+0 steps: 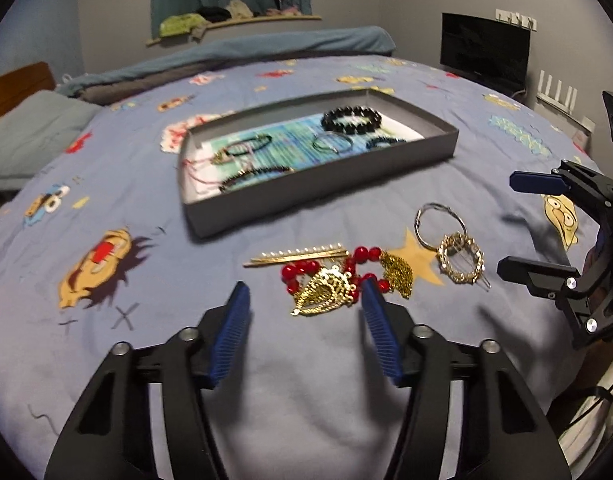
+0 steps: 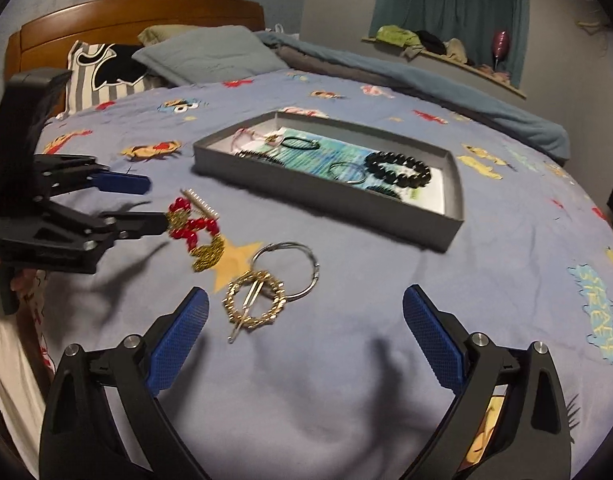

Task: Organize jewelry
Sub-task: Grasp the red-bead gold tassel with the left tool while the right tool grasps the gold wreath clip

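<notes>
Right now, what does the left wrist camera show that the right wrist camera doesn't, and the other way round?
Only the left wrist view shows a dark screen by the wall and the gold filigree pendant lying on the red beads.

Only the right wrist view shows the wooden headboard and a striped pillow.

Both show the grey tray of bracelets, the black bead bracelet, the silver hoop, the round gold clip, the red bead bracelet, and both open, empty grippers: left gripper, right gripper.
</notes>
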A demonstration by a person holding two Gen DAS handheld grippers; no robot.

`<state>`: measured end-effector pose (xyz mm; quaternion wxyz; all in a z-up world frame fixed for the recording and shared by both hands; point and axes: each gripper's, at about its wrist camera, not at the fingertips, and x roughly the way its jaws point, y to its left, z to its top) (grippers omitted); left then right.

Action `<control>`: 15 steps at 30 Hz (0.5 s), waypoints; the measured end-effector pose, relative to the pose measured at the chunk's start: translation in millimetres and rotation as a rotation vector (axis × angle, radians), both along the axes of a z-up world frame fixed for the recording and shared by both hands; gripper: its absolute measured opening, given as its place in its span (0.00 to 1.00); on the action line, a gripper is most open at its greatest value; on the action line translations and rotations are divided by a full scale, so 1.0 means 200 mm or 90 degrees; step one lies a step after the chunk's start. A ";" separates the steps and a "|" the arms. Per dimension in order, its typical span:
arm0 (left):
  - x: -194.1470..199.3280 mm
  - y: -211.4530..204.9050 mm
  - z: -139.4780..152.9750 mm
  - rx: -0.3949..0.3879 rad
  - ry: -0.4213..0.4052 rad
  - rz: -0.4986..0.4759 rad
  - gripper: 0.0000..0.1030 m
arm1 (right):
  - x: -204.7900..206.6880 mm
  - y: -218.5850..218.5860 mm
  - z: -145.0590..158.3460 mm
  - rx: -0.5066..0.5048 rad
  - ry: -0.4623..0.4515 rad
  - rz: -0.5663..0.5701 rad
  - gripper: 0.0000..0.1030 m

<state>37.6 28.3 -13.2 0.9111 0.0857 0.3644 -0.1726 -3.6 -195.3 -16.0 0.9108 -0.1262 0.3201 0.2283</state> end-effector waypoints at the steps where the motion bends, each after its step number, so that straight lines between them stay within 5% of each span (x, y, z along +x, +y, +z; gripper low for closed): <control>1: 0.01 0.00 -0.01 -0.001 0.004 -0.002 0.49 | 0.00 0.01 -0.01 -0.003 0.001 0.001 0.89; 5: 0.01 0.00 -0.02 -0.013 0.016 -0.013 0.42 | -0.01 0.03 -0.02 -0.002 0.008 0.010 0.83; 15: 0.03 -0.02 -0.04 -0.022 0.032 -0.024 0.41 | 0.01 0.05 -0.07 0.028 0.062 0.023 0.60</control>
